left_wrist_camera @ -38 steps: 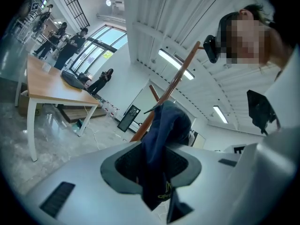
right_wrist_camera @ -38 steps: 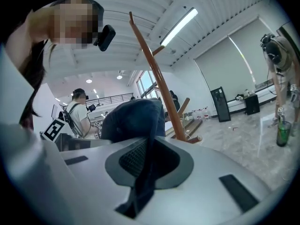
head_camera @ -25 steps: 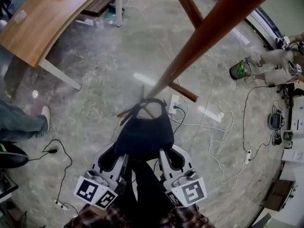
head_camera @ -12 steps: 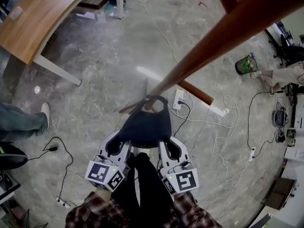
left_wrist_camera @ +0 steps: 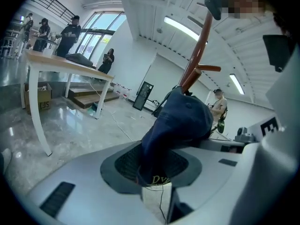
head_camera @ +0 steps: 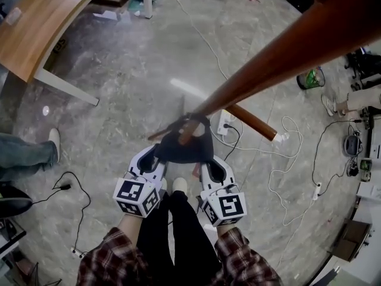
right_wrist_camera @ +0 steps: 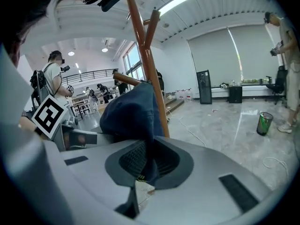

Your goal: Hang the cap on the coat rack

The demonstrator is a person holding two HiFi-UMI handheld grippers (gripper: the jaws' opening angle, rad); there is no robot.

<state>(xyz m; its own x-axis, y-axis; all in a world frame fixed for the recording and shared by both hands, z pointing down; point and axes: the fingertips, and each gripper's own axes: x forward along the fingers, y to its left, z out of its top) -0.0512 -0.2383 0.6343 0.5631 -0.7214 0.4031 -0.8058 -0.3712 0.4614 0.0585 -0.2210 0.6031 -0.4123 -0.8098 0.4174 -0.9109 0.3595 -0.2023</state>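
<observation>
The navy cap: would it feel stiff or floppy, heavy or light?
Probably floppy: the navy cap sags and creases between the left gripper and the right gripper, each pinching its edge. Likely light: the cloth folds thin between the ribbed pads. Those pads should stop it from slipping.

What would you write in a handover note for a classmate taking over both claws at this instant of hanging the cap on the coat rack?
Left claw: shut on one edge of the cap.
Right claw: shut on the opposite edge.
Cap: held between them at a peg of the coat rack; the peg's tip shows at the cap's back opening.
Done: cap brought to the peg.
Left: confirm it is hooked, open both claws, draw back.
</observation>
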